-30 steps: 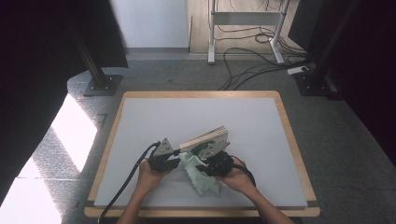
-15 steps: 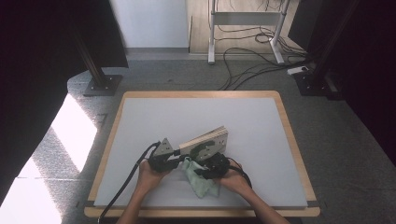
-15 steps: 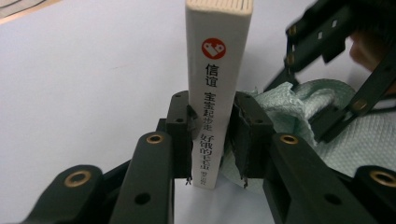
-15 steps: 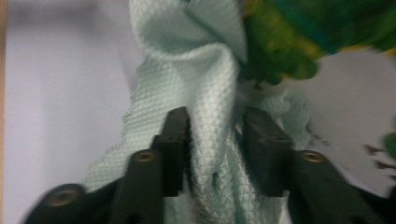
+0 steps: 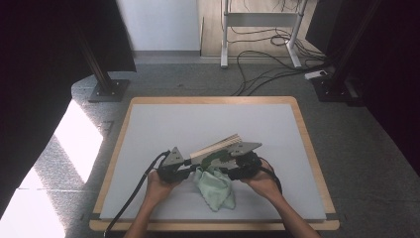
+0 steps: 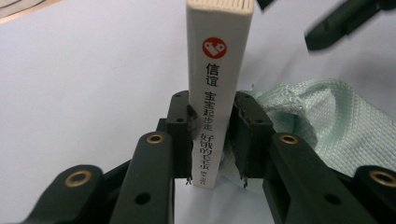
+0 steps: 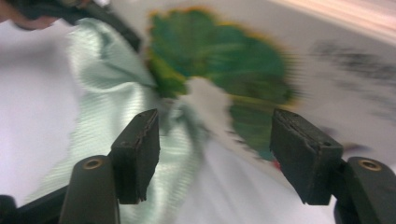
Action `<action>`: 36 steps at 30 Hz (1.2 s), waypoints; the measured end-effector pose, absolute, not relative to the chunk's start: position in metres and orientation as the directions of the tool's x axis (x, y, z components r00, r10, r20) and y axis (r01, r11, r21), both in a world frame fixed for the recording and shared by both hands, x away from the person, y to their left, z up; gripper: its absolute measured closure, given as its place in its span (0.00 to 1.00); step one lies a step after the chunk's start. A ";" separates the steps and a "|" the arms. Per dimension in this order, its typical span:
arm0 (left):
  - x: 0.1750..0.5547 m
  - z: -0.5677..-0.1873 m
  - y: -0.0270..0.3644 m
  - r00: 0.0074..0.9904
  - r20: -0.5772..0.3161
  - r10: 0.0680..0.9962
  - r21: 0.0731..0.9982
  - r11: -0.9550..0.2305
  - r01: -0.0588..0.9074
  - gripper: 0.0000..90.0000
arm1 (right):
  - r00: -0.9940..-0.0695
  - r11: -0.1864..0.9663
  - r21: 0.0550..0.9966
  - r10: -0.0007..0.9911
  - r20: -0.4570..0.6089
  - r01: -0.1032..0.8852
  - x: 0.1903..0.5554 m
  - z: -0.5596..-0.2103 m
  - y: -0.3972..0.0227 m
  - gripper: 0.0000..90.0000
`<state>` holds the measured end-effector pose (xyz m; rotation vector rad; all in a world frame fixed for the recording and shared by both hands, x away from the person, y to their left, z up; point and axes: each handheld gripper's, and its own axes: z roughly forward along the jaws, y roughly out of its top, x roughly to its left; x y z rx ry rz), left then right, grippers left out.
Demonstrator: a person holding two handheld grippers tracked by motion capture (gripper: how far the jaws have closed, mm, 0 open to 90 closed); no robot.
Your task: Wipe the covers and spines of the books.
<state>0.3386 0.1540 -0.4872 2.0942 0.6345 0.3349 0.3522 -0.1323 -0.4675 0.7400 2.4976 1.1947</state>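
A thick white board book tilts up off the mat, and my left gripper is shut on its lower end. In the left gripper view the pads clamp both faces of the book at the left gripper. A pale green cloth lies crumpled on the mat below the book. My right gripper is beside the book's green picture. Its jaws have just been opening, and the right gripper stands open with the cloth loose beyond the pads.
A grey mat on a wood-rimmed table has free room behind and to both sides. Beyond it are cables and stand feet on the floor. A black cable trails from the left gripper.
The right gripper's jaws have opened and the hand has shifted a little to the right, away from the cloth. The left hand and the book have stayed put.
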 end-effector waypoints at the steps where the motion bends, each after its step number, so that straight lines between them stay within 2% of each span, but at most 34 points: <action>1: 0.339 -0.487 0.154 0.832 -0.002 0.555 0.827 -0.467 0.313 0.78 | -0.824 0.524 0.784 0.566 -0.030 0.332 0.353 -0.466 -0.135 0.34; 10: 0.339 -0.488 0.154 0.831 -0.003 0.556 0.828 -0.464 0.314 0.79 | -0.774 0.506 0.798 0.628 -0.080 0.328 0.368 -0.454 -0.157 0.31; 18: 0.339 -0.488 0.155 0.832 -0.004 0.554 0.827 -0.466 0.314 0.80 | -0.767 0.464 0.822 0.640 -0.052 0.332 0.388 -0.457 -0.167 0.29; 31: 0.340 -0.488 0.155 0.835 -0.010 0.550 0.827 -0.464 0.316 0.80 | -0.853 0.446 0.858 0.521 -0.017 0.256 0.413 -0.459 -0.168 0.31; 36: 0.339 -0.488 0.155 0.835 -0.008 0.551 0.828 -0.465 0.314 0.80 | -0.857 0.435 0.864 0.516 -0.007 0.255 0.413 -0.458 -0.167 0.39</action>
